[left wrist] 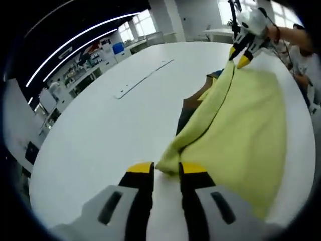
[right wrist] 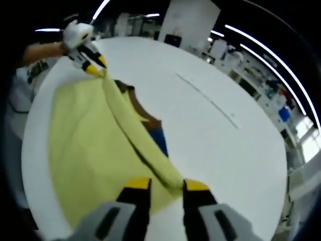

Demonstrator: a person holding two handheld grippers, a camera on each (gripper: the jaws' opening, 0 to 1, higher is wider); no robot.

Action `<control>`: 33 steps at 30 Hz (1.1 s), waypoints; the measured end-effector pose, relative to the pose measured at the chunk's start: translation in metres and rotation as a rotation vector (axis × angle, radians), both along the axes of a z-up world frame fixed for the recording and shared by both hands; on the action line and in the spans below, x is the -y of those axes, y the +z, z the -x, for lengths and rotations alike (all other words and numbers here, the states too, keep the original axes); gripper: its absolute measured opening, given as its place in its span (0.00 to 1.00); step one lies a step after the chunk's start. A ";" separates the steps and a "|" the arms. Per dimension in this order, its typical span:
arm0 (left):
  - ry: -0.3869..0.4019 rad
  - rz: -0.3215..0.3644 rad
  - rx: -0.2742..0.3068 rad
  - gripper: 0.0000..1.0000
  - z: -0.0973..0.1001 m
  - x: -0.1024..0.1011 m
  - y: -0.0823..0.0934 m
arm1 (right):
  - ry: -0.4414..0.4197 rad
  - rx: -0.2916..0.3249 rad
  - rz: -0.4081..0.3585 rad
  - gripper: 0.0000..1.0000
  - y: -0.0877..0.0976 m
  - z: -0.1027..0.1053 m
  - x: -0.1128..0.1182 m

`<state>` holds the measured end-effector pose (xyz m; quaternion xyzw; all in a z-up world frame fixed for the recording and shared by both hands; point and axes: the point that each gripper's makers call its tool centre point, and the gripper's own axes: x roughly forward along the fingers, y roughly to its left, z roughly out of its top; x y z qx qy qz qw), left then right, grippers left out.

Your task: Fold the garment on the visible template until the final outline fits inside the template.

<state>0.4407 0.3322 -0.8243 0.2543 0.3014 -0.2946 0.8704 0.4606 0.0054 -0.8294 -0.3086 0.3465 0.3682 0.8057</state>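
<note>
Left gripper view has the left tool (left wrist: pixel 166 173) pinching the yellow garment (left wrist: pixel 241 135) fold, the right tool (left wrist: pixel 242 54) gripping its far end over the bench (left wrist: pixel 110 135); uneven pulling could skew it.

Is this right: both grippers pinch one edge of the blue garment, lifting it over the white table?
Not quite: the garment is yellow, not blue, as both views show. The rest holds: in the left gripper view the left gripper pinches one end of the folded edge and the right gripper the other, over the white table. Something dark with a blue part peeks out from under the fold.
</note>
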 end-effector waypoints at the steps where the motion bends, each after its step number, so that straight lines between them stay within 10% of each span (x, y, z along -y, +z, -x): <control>1: -0.002 -0.006 0.006 0.16 0.000 -0.001 0.000 | -0.003 0.005 -0.002 0.20 0.001 0.000 0.001; 33: 0.021 0.044 0.007 0.04 -0.007 0.000 0.003 | -0.054 0.036 -0.022 0.00 -0.005 -0.011 0.005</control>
